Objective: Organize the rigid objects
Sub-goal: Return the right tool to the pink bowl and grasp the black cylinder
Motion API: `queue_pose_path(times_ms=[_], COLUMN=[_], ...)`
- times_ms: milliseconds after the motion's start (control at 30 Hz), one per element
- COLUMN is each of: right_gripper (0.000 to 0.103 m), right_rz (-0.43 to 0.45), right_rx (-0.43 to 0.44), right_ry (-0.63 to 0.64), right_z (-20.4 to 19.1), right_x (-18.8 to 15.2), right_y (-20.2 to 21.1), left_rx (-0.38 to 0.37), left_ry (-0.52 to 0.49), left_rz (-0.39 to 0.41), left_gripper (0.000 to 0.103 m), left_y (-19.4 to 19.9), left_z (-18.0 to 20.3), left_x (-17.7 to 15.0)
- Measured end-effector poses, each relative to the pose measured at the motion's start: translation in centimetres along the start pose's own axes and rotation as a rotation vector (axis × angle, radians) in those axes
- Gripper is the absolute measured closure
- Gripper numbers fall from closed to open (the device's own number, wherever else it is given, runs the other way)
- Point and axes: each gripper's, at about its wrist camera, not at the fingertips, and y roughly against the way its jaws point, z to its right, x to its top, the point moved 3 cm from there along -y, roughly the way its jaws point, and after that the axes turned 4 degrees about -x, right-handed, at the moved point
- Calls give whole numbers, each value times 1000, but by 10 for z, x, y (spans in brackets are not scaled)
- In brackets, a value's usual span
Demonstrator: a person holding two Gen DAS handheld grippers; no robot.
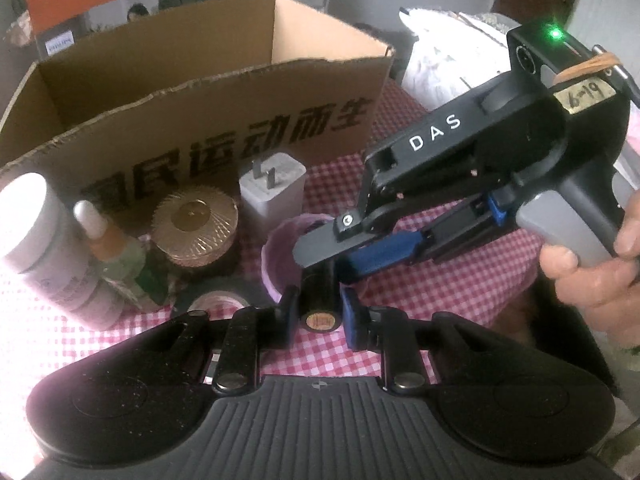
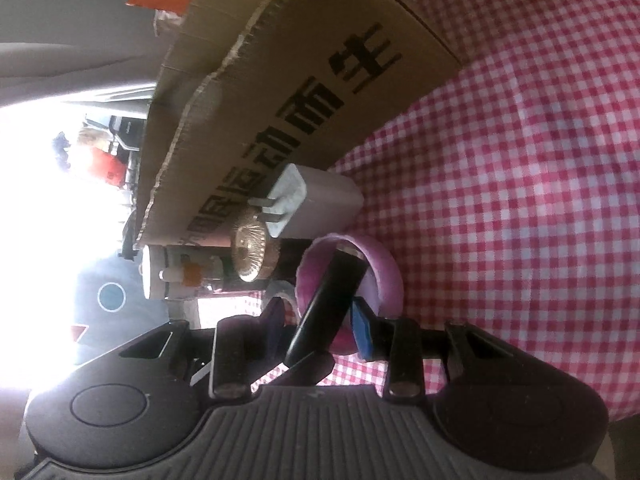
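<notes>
My left gripper [image 1: 320, 312] is clamped tight on the black cylinder [image 1: 320, 300], its end cap facing me; my right gripper [image 2: 320, 320] sits narrow on the same cylinder from the side, contact there I can't tell; pink ring [image 2: 384, 276] just beyond the fingers, charger [image 1: 272, 192] and gold jar [image 1: 194, 224] further ahead, cardboard box [image 1: 224, 128] behind them on the checked cloth [image 1: 460, 280].

charger [image 1: 273, 188] before cardboard box [image 1: 224, 92]
</notes>
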Motion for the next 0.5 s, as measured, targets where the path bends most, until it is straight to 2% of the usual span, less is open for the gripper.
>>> queue_pose_path(times_ms=[367, 500], right_gripper=[73, 76], right_rz=[19, 25], right_rx=[-15, 0], right_ry=[-4, -3], right_z=[-8, 4], right_x=[4, 3], right_y=[-13, -18], left_rx=[-19, -16], left_ry=[2, -5], left_rz=[-33, -52], left_gripper=[80, 79], left_y=[-14, -21], left_z=[-1, 0], left_x=[13, 16])
